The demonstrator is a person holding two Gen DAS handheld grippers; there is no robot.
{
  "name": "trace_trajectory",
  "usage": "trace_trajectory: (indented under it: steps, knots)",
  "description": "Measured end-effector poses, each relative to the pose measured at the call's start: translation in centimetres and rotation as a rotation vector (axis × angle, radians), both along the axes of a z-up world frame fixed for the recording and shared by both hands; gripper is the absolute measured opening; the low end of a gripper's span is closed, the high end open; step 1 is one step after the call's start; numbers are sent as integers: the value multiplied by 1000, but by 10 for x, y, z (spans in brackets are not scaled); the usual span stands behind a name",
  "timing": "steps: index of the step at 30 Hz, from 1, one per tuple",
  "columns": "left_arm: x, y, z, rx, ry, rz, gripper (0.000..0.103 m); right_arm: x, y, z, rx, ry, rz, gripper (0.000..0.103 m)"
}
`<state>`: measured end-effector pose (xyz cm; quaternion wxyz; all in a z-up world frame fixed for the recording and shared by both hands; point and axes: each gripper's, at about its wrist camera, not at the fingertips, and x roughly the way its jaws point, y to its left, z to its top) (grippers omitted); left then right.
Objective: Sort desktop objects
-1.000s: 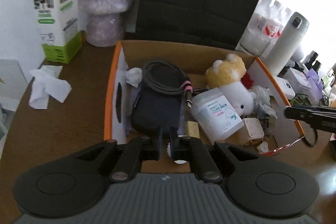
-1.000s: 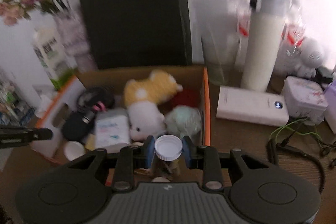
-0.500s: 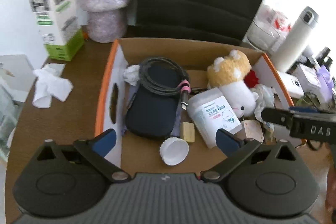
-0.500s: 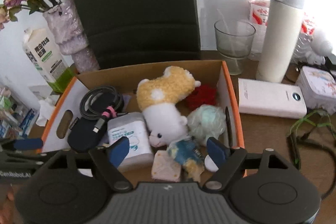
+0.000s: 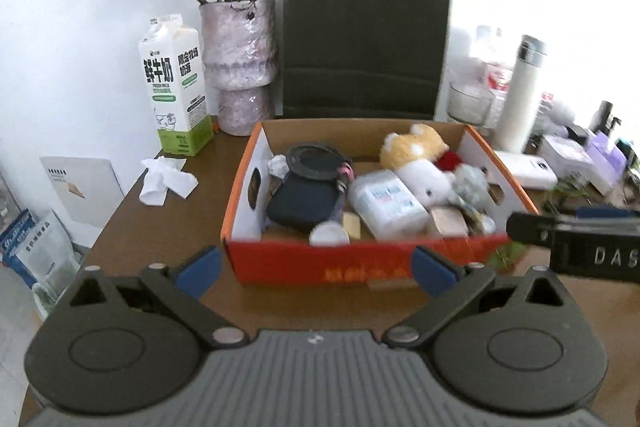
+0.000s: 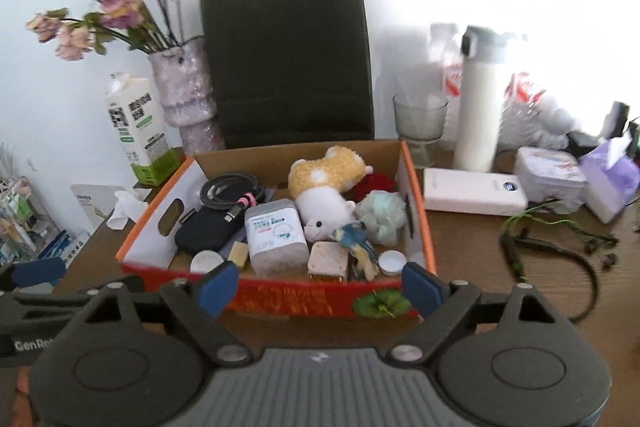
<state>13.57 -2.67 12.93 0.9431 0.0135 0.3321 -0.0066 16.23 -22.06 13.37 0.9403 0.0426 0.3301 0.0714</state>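
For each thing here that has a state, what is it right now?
left hand-held gripper: open, nothing between its fingers
right hand-held gripper: jaws opening, nothing between them
cardboard box: open-topped, filled with items
milk carton: upright, spout torn open
white flask: upright, lid shut
glass: upright, looks empty
black paper bag: standing, top clipped shut

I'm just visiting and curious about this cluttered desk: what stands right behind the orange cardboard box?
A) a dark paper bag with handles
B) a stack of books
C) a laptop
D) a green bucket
A: a dark paper bag with handles stands upright against the wall just behind the orange cardboard box, between the vase of flowers and the glass.
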Motion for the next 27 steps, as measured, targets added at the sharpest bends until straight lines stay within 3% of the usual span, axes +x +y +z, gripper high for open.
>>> trace_trajectory:
  steps: [2,8,10,13,17,21,27]
  knots:
    - [-25,-2,-9,13,-7,-40,103,-28,-2,-1,-6,-41,11,91]
    - [-110,-12,-41,80,-59,-32,103,-125,-10,-22,-21,-104,13,97]
    - [-141,-14,-49,69,-91,-33,103,-157,-10,-33,-55,-126,15,99]
    - [-171,-15,-65,29,-68,-29,103,-196,-11,-52,-87,-141,7,101]
    - [-195,-14,-89,2,-13,-27,103,-234,-18,-76,-58,-126,-32,101]
    - [-208,-12,-106,-4,17,-5,103,-265,-17,-93,-44,-173,-27,102]
    - [-196,-10,-111,11,11,-15,103,-257,-7,-102,-97,-158,-21,103]
